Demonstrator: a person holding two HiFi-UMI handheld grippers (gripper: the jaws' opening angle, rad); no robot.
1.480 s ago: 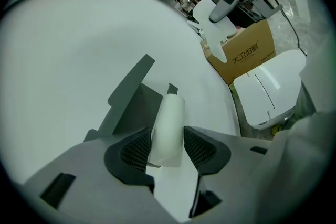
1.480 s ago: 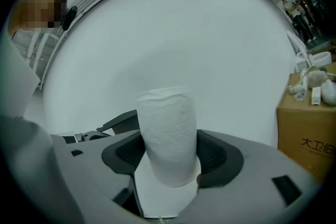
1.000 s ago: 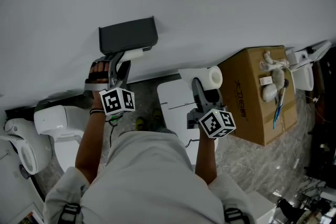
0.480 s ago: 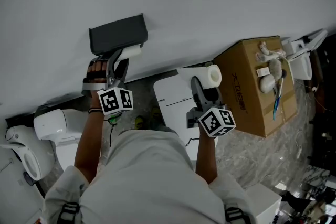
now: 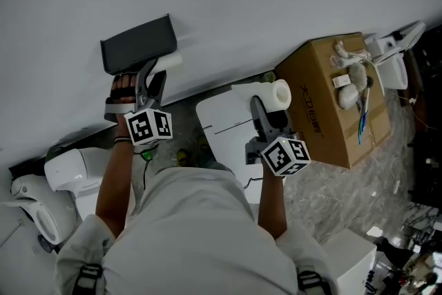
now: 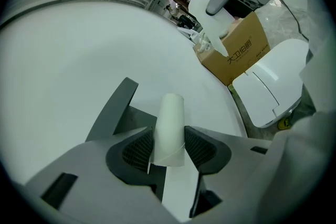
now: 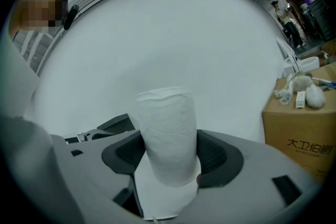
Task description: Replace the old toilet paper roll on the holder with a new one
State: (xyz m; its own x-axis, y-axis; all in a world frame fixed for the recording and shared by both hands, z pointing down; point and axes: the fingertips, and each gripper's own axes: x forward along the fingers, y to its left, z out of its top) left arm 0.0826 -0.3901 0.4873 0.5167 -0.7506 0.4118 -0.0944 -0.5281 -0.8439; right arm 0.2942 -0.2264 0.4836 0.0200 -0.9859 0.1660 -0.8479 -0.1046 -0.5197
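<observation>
The dark grey holder hangs on the white wall. Just below its right end my left gripper is shut on a thin, nearly used-up white roll. In the left gripper view this slim tube sits pinched between the pads, with the holder close behind it on the left. My right gripper is shut on a full new toilet paper roll, held off to the right of the holder. In the right gripper view the fat new roll fills the jaws, and the holder shows far left.
A brown cardboard box with small items on top stands right of the new roll. A white toilet lid lies below between the grippers, and a white toilet sits at lower left. The person's body fills the bottom.
The holder and box have slid left in the head view. Both grippers have drifted a little with them, each still gripping its roll as before.
</observation>
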